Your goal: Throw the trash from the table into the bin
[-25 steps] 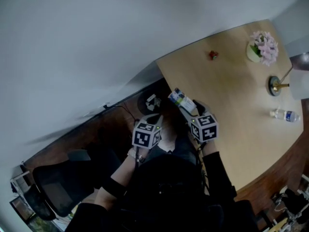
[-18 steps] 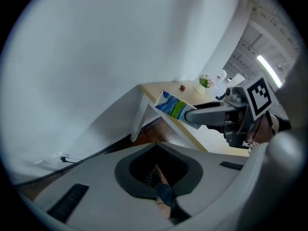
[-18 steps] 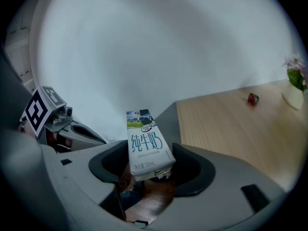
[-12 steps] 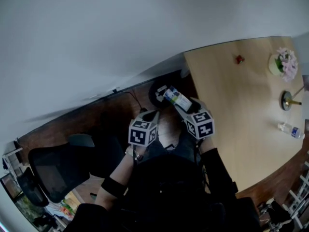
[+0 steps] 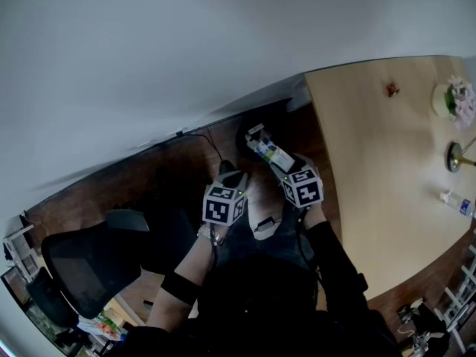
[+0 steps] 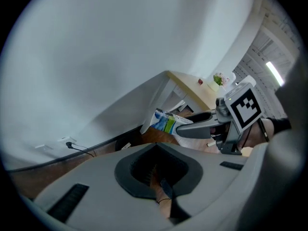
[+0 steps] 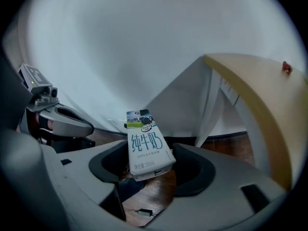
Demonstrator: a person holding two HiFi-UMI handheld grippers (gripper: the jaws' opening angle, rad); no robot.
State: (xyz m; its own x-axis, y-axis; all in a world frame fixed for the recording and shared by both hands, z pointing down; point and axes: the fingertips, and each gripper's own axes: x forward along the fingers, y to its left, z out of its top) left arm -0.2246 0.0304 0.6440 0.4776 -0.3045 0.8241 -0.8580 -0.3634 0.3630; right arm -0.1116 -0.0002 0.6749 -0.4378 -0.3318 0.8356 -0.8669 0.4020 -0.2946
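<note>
At the far left a black mesh office chair (image 5: pixel 85 270) stands on the reddish-brown plank floor (image 5: pixel 149 192), with bare boards between it and the person's arms. Beside it the left gripper (image 5: pixel 229 175), grey moulded plastic with a marker cube on top, points steeply down; its jaws are drawn almost together, leaving only a thin slit with floor behind it and nothing between them. Just right of it and further off, a dark round bin (image 5: pixel 245 141) sits against the smooth pale wall, close to the table's white leg (image 7: pixel 211 114). The right gripper (image 7: pixel 149 172) has its jaws spread wide and pinched on the lower end of a small rectangular milk carton (image 7: pixel 147 146), white card with a blue and green printed top, tilted slightly. In the head view the carton's far end overlaps the bin's mouth. To the right lies the light wooden table (image 5: pixel 372 162), its straight edge near the right forearm; a small red object (image 5: pixel 392 89), pink flowers (image 5: pixel 460 99) and a clear plastic bottle (image 5: pixel 457 203) sit well apart on it.
</note>
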